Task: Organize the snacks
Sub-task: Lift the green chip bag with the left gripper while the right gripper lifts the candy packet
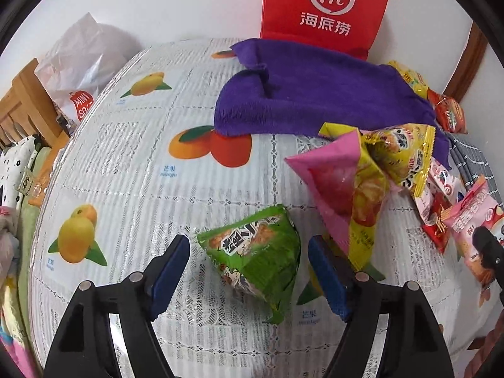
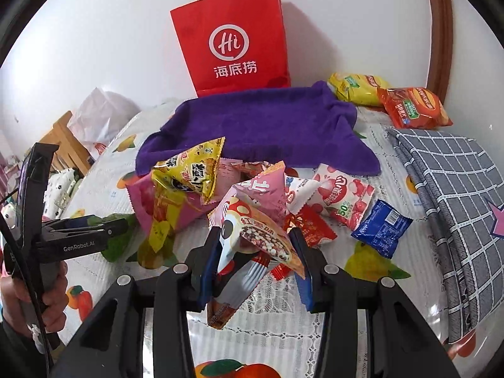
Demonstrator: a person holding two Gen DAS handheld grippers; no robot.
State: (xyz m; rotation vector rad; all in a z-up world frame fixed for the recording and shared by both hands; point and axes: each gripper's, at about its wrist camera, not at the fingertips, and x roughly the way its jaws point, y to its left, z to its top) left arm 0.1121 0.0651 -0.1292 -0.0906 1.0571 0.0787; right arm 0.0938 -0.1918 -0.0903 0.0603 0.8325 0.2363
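Observation:
In the left wrist view a green snack packet [image 1: 255, 258] lies on the fruit-print tablecloth [image 1: 126, 163]. My left gripper [image 1: 249, 267] is open around it, with a gap between each blue pad and the packet. In the right wrist view my right gripper [image 2: 256, 252] is shut on a pink-and-white packet with a mushroom print [image 2: 252, 236], held just above the table in front of the snack pile [image 2: 220, 182]. The left gripper [image 2: 123, 225] shows from the side at the left, held by a hand [image 2: 34, 296].
A purple towel [image 2: 258, 126] lies behind the pile, and a red paper bag [image 2: 233, 37] stands against the wall. A grey checked cloth [image 2: 450, 189] covers the right side. Yellow [image 2: 356, 89] and red [image 2: 412, 107] packets lie at back right. A white plastic bag [image 1: 78, 63] sits beyond the left edge.

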